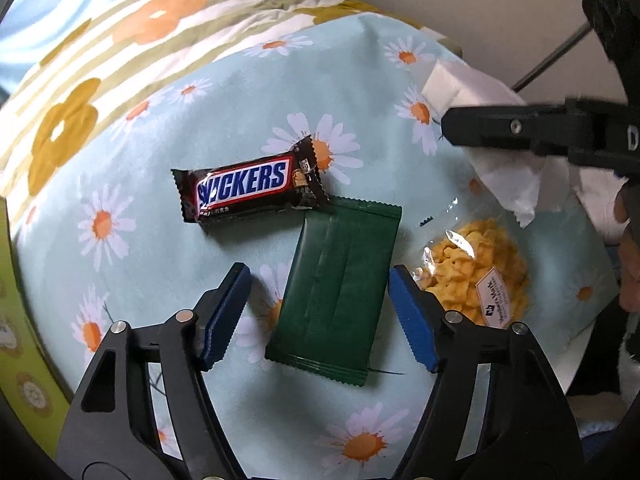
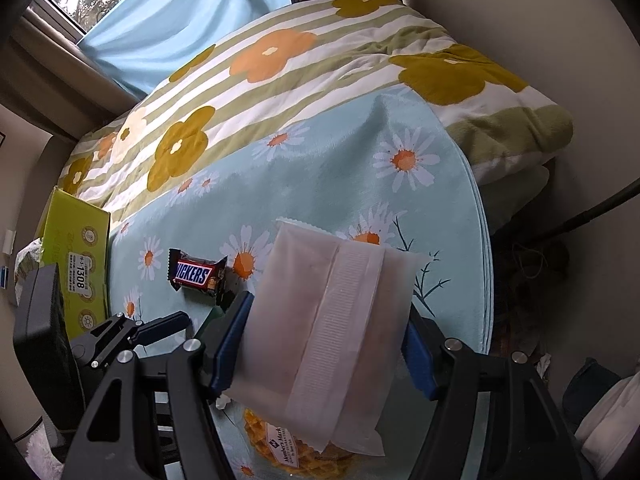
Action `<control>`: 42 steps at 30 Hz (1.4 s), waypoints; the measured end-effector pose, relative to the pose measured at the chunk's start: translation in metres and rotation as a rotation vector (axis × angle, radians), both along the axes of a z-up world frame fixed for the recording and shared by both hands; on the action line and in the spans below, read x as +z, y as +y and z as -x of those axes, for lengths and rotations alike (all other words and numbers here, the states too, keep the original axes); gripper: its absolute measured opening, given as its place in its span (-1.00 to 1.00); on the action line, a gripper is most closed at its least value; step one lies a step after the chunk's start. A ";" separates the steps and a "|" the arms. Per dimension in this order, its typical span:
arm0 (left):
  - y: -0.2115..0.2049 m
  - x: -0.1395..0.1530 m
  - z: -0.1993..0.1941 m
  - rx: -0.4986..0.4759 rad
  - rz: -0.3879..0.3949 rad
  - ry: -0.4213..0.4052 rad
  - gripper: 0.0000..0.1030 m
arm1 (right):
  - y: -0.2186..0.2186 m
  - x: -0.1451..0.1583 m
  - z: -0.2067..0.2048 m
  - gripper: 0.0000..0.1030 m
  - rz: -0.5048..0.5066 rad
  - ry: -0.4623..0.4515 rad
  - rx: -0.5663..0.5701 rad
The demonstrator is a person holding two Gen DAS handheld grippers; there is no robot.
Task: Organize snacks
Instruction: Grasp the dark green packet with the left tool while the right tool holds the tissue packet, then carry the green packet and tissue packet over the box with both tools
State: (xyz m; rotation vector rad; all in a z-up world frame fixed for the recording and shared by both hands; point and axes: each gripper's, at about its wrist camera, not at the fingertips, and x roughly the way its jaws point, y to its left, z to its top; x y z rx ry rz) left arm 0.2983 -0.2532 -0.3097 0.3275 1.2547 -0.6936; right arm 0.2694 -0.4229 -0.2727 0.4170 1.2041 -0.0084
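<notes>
Left gripper [image 1: 318, 318] hangs over the dark green packet [image 1: 340, 292], blue pads straddling it: the right pad sits at its edge, the left one clear of it, jaws apart. Right gripper [image 2: 324, 344] is clamped on the white packet [image 2: 332, 332], held up above the daisy-print bench [image 2: 328, 168]. The Snickers bar [image 1: 248, 190] lies just beside the green packet (corners overlapping), the clear waffle bag [image 1: 480, 276] to its right.

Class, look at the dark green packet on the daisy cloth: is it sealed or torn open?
Sealed, as far as visible. The dark green packet lies flat on the daisy cloth, both crimped ends unbroken, nothing spilling out. Its underside is hidden.
</notes>
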 end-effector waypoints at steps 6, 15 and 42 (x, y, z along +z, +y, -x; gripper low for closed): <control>-0.008 -0.001 0.009 -0.083 -0.114 -0.074 0.05 | 0.001 0.002 0.001 0.25 -0.001 -0.007 0.000; -0.013 0.002 0.012 -0.124 -0.120 -0.082 -0.15 | 0.004 0.004 0.003 0.25 -0.008 -0.011 -0.001; 0.102 0.175 0.027 0.288 0.115 -0.262 -0.15 | 0.061 0.143 0.009 0.25 0.003 -0.281 0.212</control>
